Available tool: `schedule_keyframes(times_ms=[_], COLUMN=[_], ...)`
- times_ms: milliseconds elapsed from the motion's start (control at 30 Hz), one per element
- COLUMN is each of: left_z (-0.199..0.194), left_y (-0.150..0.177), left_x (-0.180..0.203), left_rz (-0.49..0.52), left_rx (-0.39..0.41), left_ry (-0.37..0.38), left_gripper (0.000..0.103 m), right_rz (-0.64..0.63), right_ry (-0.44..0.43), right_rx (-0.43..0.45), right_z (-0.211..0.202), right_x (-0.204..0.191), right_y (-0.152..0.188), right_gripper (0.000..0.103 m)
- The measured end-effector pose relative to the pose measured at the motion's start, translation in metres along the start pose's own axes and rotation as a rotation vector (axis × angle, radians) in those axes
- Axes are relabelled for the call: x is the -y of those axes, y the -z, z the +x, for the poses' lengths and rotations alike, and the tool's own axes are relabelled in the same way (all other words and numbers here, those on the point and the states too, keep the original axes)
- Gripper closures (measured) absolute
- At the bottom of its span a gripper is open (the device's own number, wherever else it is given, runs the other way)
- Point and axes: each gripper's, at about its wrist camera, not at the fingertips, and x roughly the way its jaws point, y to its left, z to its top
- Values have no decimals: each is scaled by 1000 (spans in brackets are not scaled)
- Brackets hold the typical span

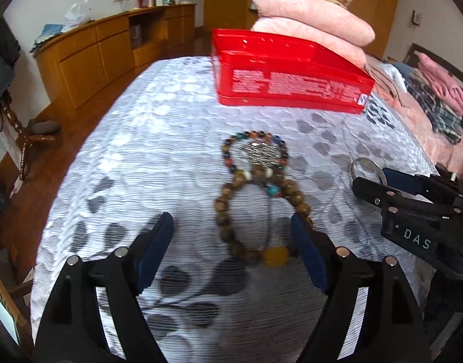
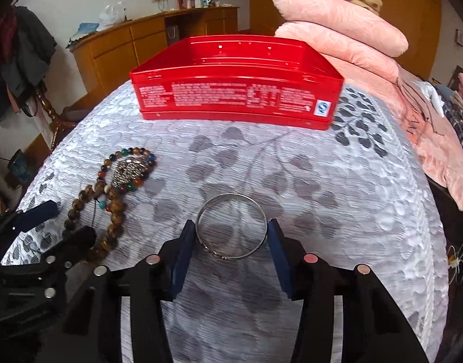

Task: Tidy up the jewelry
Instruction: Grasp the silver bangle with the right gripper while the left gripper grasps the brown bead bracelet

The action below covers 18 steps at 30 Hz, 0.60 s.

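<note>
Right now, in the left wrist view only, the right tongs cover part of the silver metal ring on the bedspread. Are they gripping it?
Observer: In the right wrist view the right tongs straddle the silver metal bangle; both blue pads meet its sides.
Operator: Is it lifted?
Observer: It seems to lie on the white leaf-patterned bedspread; I cannot tell for sure.
Operator: Whole ring?
Observer: Yes, a full loop with a small joint at its near edge.
</note>
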Motion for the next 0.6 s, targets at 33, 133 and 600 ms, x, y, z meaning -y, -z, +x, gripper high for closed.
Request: schedule_keyframes(times_ms=[33,133,600], left_z=[3,8,5], left_y=[-1,-3,-5], left_x=[3,7,-7], left_rz=[4,15,-18], left_rx=[-11,-34,-22], left_ry=[0,-10,0], left_gripper=[25,22,50], right_rz=[2,1,5], right_ry=[-1,-4,-14], right_rx=[-1,-3,0], right_z=[0,2,4], right_x=[2,2,4], right_y=[1,2,2], right_gripper=[55,55,54])
